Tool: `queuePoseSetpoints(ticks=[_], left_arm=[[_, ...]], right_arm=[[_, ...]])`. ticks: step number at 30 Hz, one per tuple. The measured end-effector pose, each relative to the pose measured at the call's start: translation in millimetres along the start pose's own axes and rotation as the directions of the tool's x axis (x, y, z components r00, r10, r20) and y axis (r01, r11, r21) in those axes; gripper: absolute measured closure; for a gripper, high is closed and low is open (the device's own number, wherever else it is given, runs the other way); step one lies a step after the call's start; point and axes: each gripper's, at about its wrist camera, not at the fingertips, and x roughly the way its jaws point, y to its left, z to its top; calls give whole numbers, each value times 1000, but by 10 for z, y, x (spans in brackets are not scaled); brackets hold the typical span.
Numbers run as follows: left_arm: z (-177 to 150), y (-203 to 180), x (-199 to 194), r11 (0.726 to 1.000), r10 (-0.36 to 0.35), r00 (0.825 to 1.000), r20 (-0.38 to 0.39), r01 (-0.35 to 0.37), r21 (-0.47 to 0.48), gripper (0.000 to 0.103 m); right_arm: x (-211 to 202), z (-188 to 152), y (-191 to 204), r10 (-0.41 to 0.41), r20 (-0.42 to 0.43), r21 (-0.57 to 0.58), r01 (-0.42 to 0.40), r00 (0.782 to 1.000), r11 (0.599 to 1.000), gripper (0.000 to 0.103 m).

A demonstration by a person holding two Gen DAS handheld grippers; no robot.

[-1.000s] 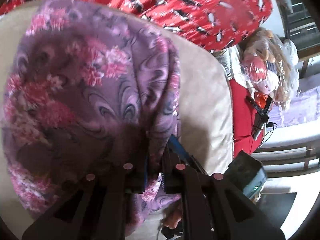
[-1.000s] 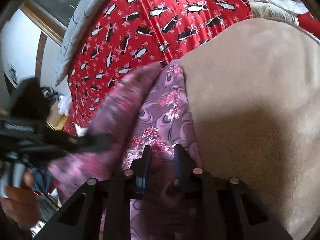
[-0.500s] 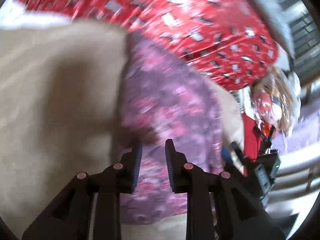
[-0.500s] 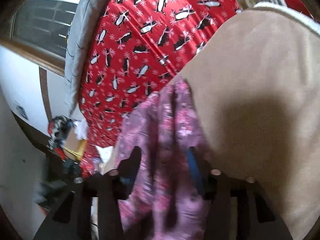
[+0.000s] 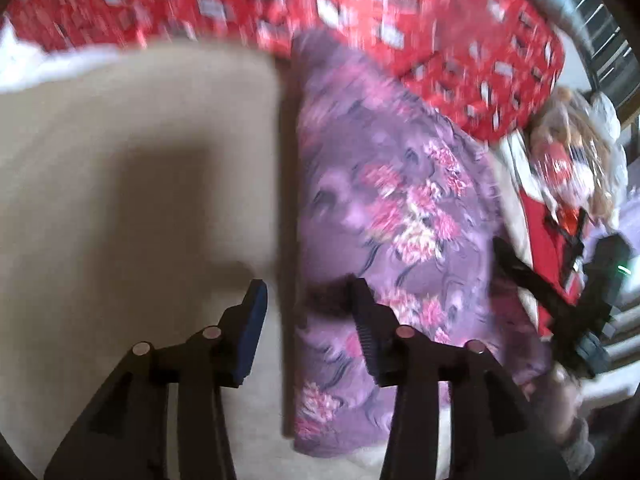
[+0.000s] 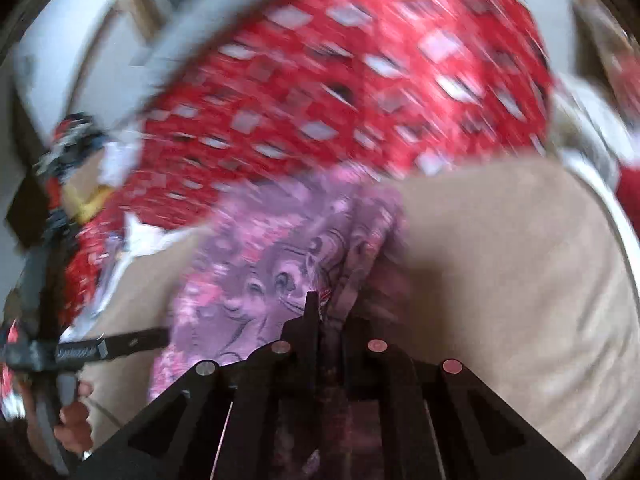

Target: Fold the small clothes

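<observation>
Thin purple floral cloth garment (image 5: 392, 208): light, limp, best pinched at an edge. Left gripper (image 5: 306, 304) opening, empty; right gripper (image 6: 326, 312) clamped on cloth.

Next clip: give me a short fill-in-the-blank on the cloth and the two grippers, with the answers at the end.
1. The floral cloth is mostly ____ in colour.
2. It lies on a ____ cushion.
3. The right gripper is ____ on the cloth.
4. The left gripper is opening, with nothing ____ its fingers.

Answers: purple; beige; shut; between
</observation>
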Motion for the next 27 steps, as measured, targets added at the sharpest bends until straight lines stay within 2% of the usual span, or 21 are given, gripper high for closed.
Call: queuePoseSetpoints(ticks=[2, 3, 4, 6, 7, 8, 10, 13, 15, 17, 18, 20, 21, 22, 23, 25, 26, 27], left_arm=[[-36, 62, 15, 999, -41, 999, -15, 41, -33, 59], [-25, 73, -38, 998, -46, 999, -4, 46, -34, 59], [6, 75, -95, 999, -47, 999, 12, 47, -27, 59], [107, 51, -184, 999, -31, 998, 48, 32, -16, 60], [176, 40, -202, 999, -29, 998, 56, 29, -12, 60], [255, 15, -209, 1000, -26, 998, 61, 27, -9, 60], [406, -56, -172, 1000, -23, 997, 68, 24, -11, 60], [700, -218, 2, 1000, -14, 998, 61, 14, 4, 60], [839, -242, 92, 1000, 25, 997, 79, -26, 14, 59], [943, -177, 214, 998, 58, 995, 83, -58, -4, 59], [996, -100, 307, 998, 61, 996, 66, -60, -29, 58], [1043, 73, 517, 996, 32, 999, 10, -31, -87, 51], [1038, 156, 588, 993, -3, 1000, 0, 3, -117, 48], [1032, 185, 570, 992, -19, 1000, 10, 20, -126, 47], [1034, 179, 533, 993, -23, 1000, 12, 24, -118, 47], [1022, 159, 399, 995, -23, 999, 35, 26, -95, 49], [1015, 150, 326, 995, -26, 998, 56, 31, -98, 49], [1009, 129, 240, 994, -37, 996, 86, 46, -100, 49]], right_arm=[[222, -149, -217, -23, -115, 55, 30, 993, 998, 93], [201, -180, -268, 5, -109, 85, 5, 994, 996, 93], [140, -157, -295, 26, -93, 113, -15, 995, 994, 85], [-17, -12, -342, 49, -39, 167, -42, 998, 985, 82], [-56, 50, -352, 57, -15, 180, -53, 998, 982, 72], [-75, 134, -361, 65, 9, 198, -65, 998, 978, 58], [20, 305, -358, 60, 10, 219, -61, 998, 974, 52], [383, 490, -289, 28, -96, 223, -5, 995, 975, 51], [602, 562, -264, 16, -145, 251, 21, 989, 968, 53], [602, 636, -218, 49, -82, 238, -28, 995, 971, 98], [546, 665, -181, 78, -24, 205, -71, 997, 976, 99], [465, 668, -202, 56, 67, 175, -67, 996, 982, 99], [560, 631, -286, 23, 33, 194, -29, 999, 981, 99], [740, 559, -390, -6, -54, 219, 17, 999, 976, 99], [848, 506, -451, 4, -101, 236, 20, 995, 971, 101], [752, 496, -512, 41, -52, 275, -25, 998, 961, 95], [683, 524, -501, 20, -42, 279, -8, 999, 960, 84], [566, 553, -466, -26, -7, 274, 27, 1000, 961, 82]])
